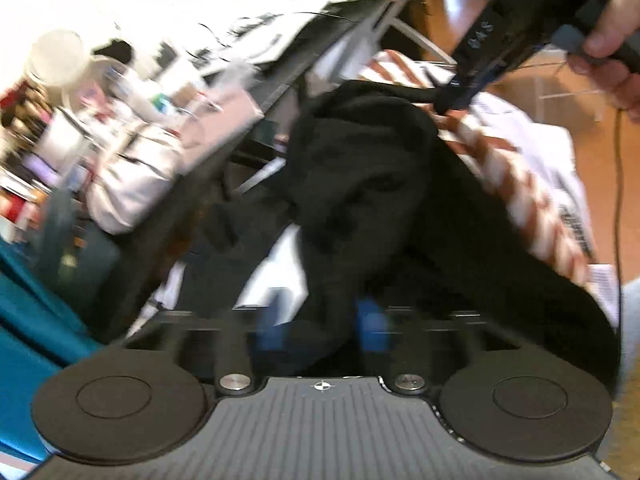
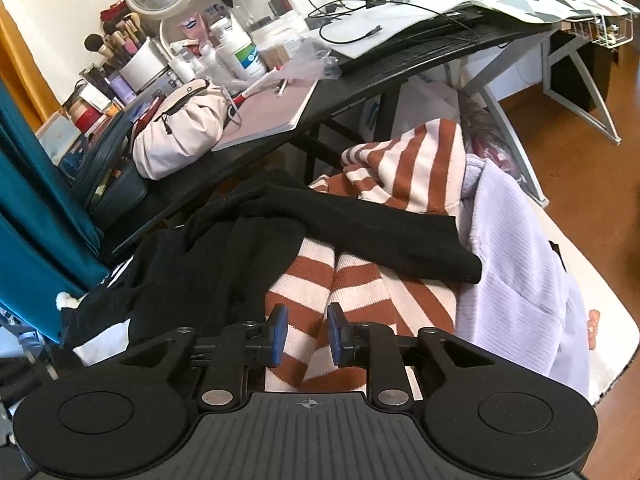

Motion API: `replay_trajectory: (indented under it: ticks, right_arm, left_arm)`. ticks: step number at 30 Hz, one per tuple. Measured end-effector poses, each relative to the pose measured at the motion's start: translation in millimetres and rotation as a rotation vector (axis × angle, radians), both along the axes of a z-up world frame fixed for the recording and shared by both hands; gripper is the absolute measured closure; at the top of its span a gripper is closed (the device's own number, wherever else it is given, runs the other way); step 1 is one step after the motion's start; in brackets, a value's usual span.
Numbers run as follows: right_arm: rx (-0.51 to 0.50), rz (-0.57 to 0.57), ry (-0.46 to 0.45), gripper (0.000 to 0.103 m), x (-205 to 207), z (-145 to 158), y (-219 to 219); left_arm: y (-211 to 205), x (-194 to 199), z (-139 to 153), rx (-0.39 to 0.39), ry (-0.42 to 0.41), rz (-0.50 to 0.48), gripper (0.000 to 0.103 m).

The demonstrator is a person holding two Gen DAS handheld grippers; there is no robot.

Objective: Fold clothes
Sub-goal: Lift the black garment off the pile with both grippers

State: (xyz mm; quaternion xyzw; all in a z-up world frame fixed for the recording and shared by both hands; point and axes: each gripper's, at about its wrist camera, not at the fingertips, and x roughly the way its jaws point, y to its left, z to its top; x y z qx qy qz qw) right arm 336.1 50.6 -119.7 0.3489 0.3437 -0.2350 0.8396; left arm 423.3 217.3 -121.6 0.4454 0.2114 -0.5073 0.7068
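Black garment (image 2: 360,228) across striped sweater (image 2: 404,160), beside lilac garment (image 2: 516,272), cluttered desk (image 2: 360,80) behind.

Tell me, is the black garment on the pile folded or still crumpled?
Crumpled: the black garment lies bunched, one part stretched across the brown-and-white striped sweater.

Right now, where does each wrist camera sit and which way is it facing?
Left wrist: on the left gripper, tilted down at a black garment; blurred; the right gripper and its hand show top right.
Right wrist: on the right gripper, tilted down over a striped sweater, lilac garment and cluttered desk; jaws apart, gripping nothing.
Shared: black garment, striped sweater, desk.
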Motion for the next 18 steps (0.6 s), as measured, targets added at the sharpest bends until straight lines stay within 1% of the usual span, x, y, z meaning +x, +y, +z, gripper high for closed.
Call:
replay_trajectory:
  ticks: [1,4,5,6,7,8,9,11,12,15,17,18]
  right_arm:
    - [0.002,0.001,0.002,0.082,1,-1,0]
    - [0.003,0.01,0.002,0.082,2,0,-1]
    - [0.003,0.011,0.001,0.082,3,0,-1]
    - [0.003,0.011,0.001,0.082,3,0,-1]
    - [0.005,0.011,0.001,0.082,3,1,-2]
    - [0.007,0.01,0.0,0.081,2,1,-3]
    - [0.007,0.011,0.0,0.081,2,1,-4]
    - [-0.001,0.011,-0.002,0.079,2,3,-8]
    - [-0.007,0.01,0.0,0.076,3,3,-9]
    - [-0.019,0.005,0.019,0.074,7,2,-13]
    - [-0.032,0.002,0.035,0.072,11,2,-14]
    - [-0.05,0.003,0.043,0.068,14,3,-13]
  left_arm:
    - [-2,0,-1,0.0,-0.027,-0.004,0.029]
    - [-10,3,-9,0.021,-0.011,0.001,0.03]
    - [-12,4,-12,0.028,-0.003,0.003,0.043]
    - [-13,7,-11,0.023,0.04,0.022,0.06]
    - [-13,11,-9,0.015,0.091,0.045,0.085]
    - [-14,14,-7,0.007,0.143,0.068,0.089]
    - [-11,14,-1,-0.021,0.158,0.09,0.091]
    - [1,10,19,-0.101,0.163,0.142,0.092]
    - [8,9,31,-0.153,0.183,0.182,0.092]
    - [34,15,66,-0.326,0.244,0.338,0.092]
    - [53,17,86,-0.458,0.208,0.454,0.095]
    - [62,16,97,-0.528,0.171,0.511,0.095]
